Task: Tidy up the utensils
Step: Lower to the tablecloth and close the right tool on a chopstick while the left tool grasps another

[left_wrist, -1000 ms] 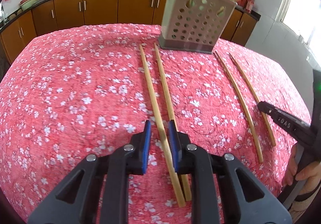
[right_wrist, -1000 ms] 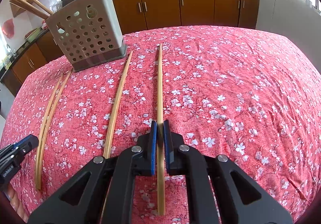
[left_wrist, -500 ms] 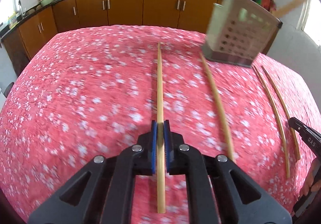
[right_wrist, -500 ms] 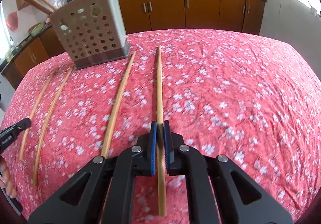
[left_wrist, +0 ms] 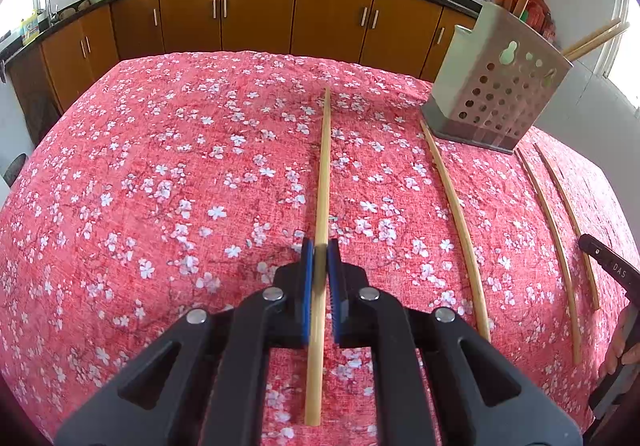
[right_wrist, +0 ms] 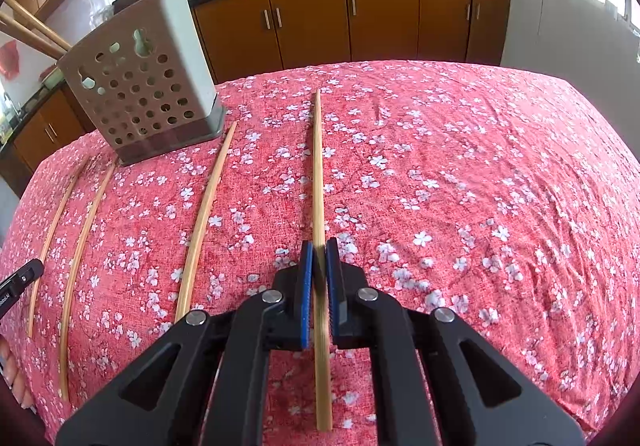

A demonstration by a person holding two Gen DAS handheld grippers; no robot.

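Observation:
My left gripper is shut on a bamboo chopstick that runs straight ahead over the red flowered tablecloth. A second chopstick lies to its right, and two thinner ones lie further right. My right gripper is shut on another chopstick, with one more chopstick on its left. The grey perforated holder stands at the table's far side with several chopsticks in it.
The tip of the right gripper and a person's fingers show at the right edge of the left wrist view. Two thin chopsticks lie at the far left in the right wrist view. Brown kitchen cabinets stand behind the table.
My left gripper, open around a pair of chopsticks a second ago, has shut on one and carried it left, apart from its neighbour. The right gripper keeps its grip and has barely shifted.

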